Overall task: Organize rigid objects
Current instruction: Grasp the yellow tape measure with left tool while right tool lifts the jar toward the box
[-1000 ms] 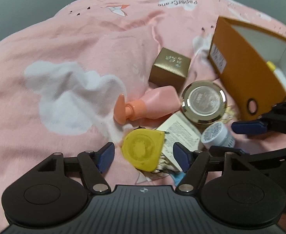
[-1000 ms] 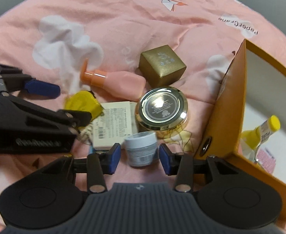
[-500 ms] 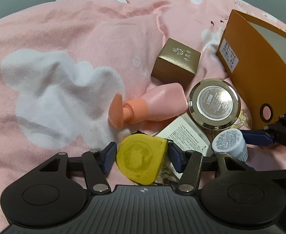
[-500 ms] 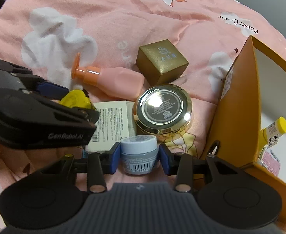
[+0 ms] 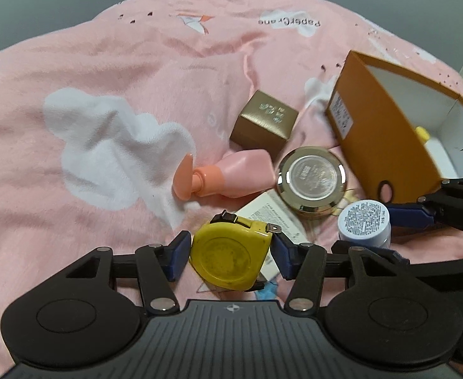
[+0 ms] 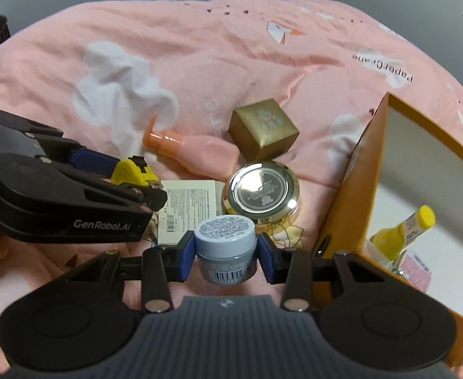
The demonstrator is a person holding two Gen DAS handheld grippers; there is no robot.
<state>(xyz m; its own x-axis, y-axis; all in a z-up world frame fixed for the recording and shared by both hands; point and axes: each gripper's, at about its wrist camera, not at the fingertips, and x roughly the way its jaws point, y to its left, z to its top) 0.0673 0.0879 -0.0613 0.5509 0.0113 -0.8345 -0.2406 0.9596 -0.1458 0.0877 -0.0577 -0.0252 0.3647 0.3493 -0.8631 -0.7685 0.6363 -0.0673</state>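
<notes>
A soft pink quilt [image 5: 111, 72], printed with white cloud shapes, covers the bed and carries everything. At its right edge stands an open orange cardboard box [image 5: 386, 145] with a white interior, a yellow-capped bottle [image 6: 405, 230] lying inside. Near the box sit a matte gold cube box [image 5: 264, 123], a smooth pink plastic bottle [image 5: 231, 177] lying on its side, a round gold-rimmed compact [image 5: 312, 180] with a mirrored lid, and a flat printed white carton [image 6: 189, 207].

The left gripper [image 5: 228, 254] has its blue-padded jaws pressed on a scuffed yellow tape measure [image 5: 230, 257], a rounded hard case; they have just been closing onto it, from well apart a second ago to contact. The tape measure, earlier lying on the quilt against the carton, now sits between the pads just above the carton's edge.

The right gripper [image 6: 225, 257] clamps a small pale-blue jar [image 6: 225, 255] with a printed lid, tilted toward the camera, close to the orange box. Earlier the jar stood upright on the quilt.
</notes>
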